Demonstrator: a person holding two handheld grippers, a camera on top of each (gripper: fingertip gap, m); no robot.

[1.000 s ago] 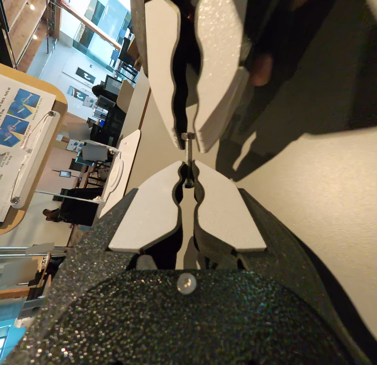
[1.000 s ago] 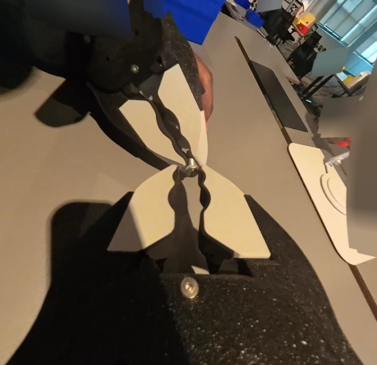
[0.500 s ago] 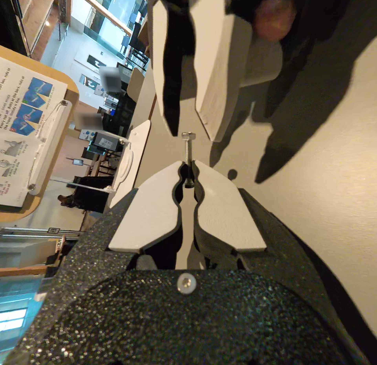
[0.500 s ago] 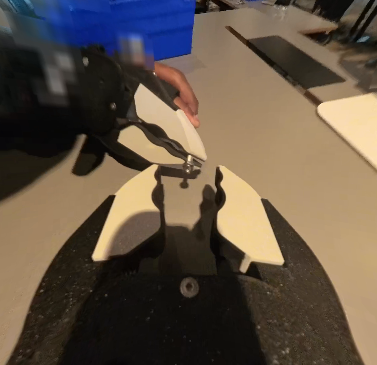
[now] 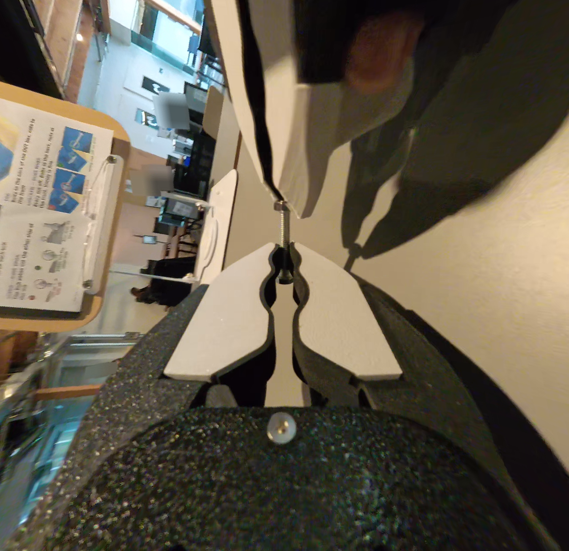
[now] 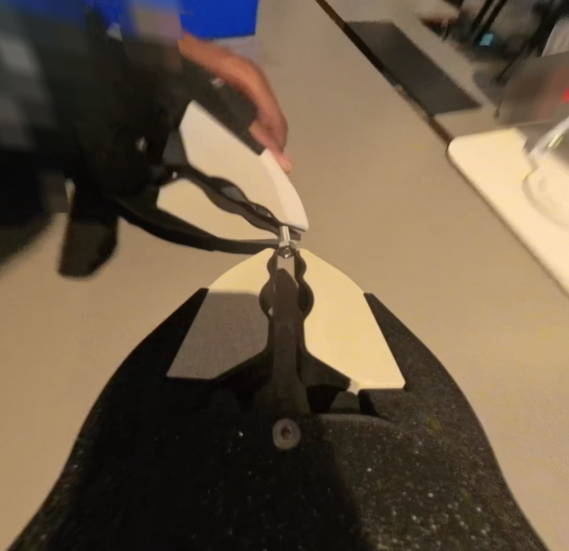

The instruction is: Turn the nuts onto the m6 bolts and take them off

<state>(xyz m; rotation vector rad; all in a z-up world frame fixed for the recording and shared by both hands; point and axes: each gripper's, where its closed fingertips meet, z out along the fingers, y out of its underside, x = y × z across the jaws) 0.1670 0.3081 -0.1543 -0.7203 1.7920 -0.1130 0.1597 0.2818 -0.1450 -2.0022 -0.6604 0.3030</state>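
Note:
My left gripper (image 5: 284,247) is shut on the head end of a silver M6 bolt (image 5: 284,228), whose threaded shaft sticks out past the fingertips. A silver nut (image 5: 280,205) sits at the shaft's far end. My right gripper (image 6: 284,253) is shut on that nut (image 6: 286,253), meeting the bolt (image 6: 283,236) end-on. The right gripper also shows in the left wrist view (image 5: 281,199), coming down from the top. The left gripper shows in the right wrist view (image 6: 292,231), coming from the upper left with a hand (image 6: 261,105) on it. Both hang above the grey table (image 6: 354,167).
A wooden board with a printed instruction sheet (image 5: 55,197) stands at the left. A white board (image 6: 508,182) lies on the table at the right, a black mat (image 6: 409,68) behind it. Blue bins (image 6: 215,7) stand at the far edge.
The right gripper let go of the nut and backed off open half a second ago. It has now closed on the nut again at a different angle. The left gripper kept its hold on the bolt.

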